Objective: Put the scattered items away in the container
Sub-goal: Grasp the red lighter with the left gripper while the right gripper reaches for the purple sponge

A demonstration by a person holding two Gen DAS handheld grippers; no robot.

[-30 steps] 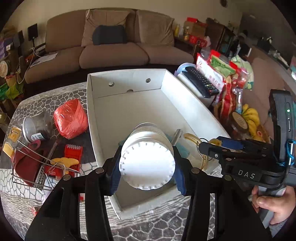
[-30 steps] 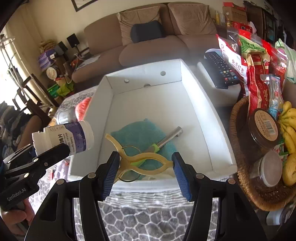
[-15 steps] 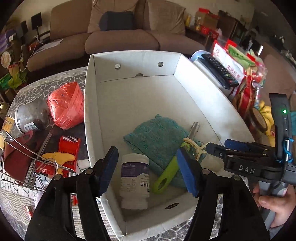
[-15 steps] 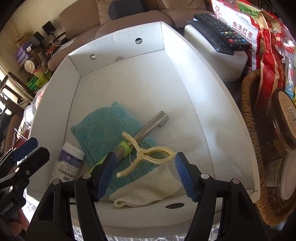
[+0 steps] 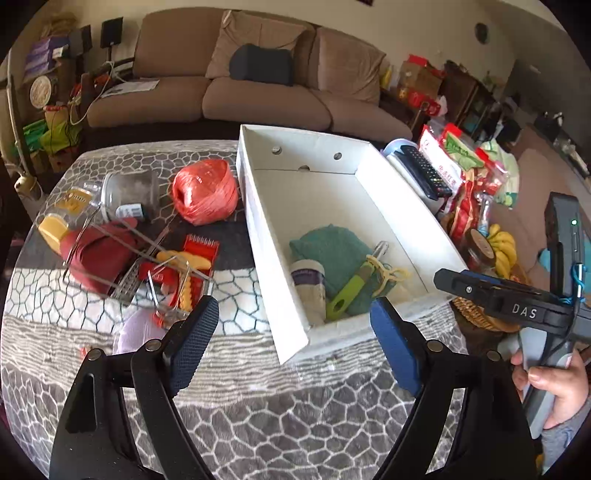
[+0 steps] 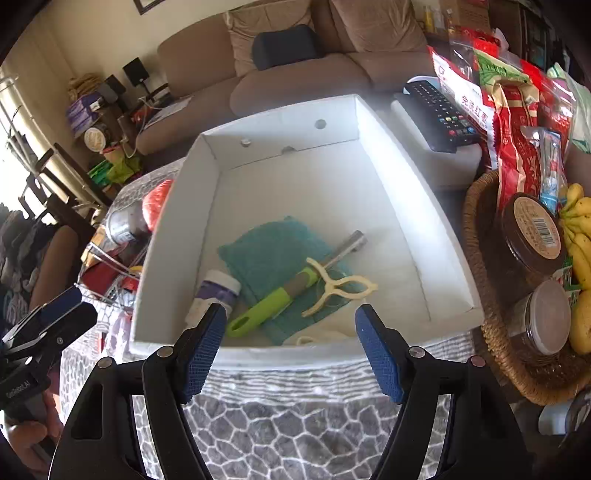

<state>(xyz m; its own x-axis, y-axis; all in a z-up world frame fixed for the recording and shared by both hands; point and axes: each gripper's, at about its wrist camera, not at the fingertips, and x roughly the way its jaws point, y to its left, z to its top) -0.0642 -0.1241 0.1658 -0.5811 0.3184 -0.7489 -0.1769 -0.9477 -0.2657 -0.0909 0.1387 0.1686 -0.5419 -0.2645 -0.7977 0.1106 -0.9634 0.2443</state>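
White rectangular cardboard container (image 6: 406, 206)

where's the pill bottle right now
The pill bottle lies inside the white box, in its near-left corner against the left wall, beside the teal cloth.

Living room, daylit from the left side.
A brown three-seat sofa (image 5: 236, 92) with tan cushions and a dark pillow (image 5: 261, 67) stands against a cream wall (image 6: 96, 33). Cluttered shelving (image 5: 469, 99) lines the right. The counter (image 5: 295, 413) carries a grey cobble-pattern cloth.
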